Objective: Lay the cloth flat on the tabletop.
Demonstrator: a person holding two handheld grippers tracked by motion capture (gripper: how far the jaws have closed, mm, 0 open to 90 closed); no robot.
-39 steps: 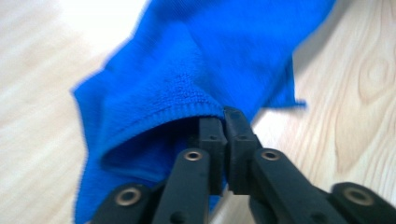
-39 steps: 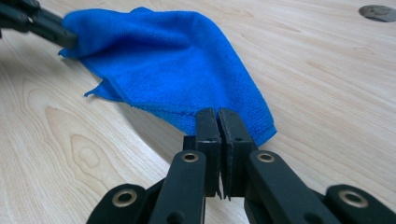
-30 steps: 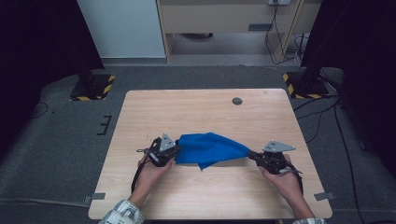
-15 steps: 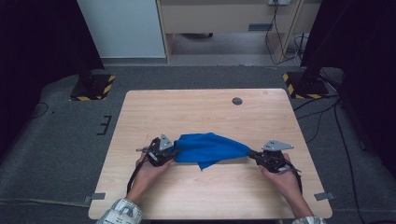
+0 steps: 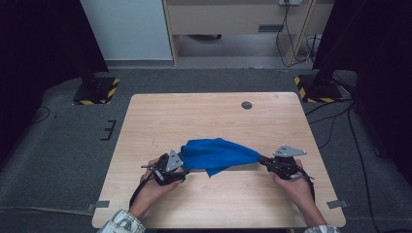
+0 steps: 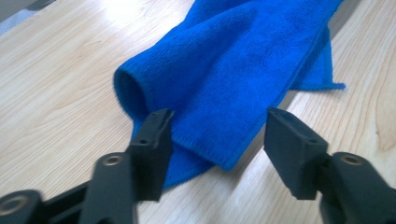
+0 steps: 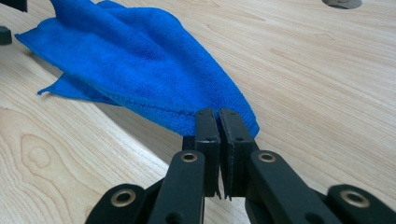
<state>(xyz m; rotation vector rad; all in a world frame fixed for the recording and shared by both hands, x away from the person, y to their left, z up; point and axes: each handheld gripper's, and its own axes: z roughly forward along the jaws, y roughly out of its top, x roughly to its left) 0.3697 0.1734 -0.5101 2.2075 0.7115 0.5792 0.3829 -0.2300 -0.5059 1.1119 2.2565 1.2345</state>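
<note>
Blue cloth (image 5: 218, 154) near table's (image 5: 194, 116) front edge — far half bare

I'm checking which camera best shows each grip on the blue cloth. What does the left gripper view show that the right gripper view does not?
Left gripper view alone: the left tongs, which have just been opening, stand apart around the folded end of the blue cloth without pressing it. Right gripper view alone: the right tongs pinched shut on a cloth corner, plus a dark round hole far across the table. Both: the cloth lying on the wooden table.
</note>
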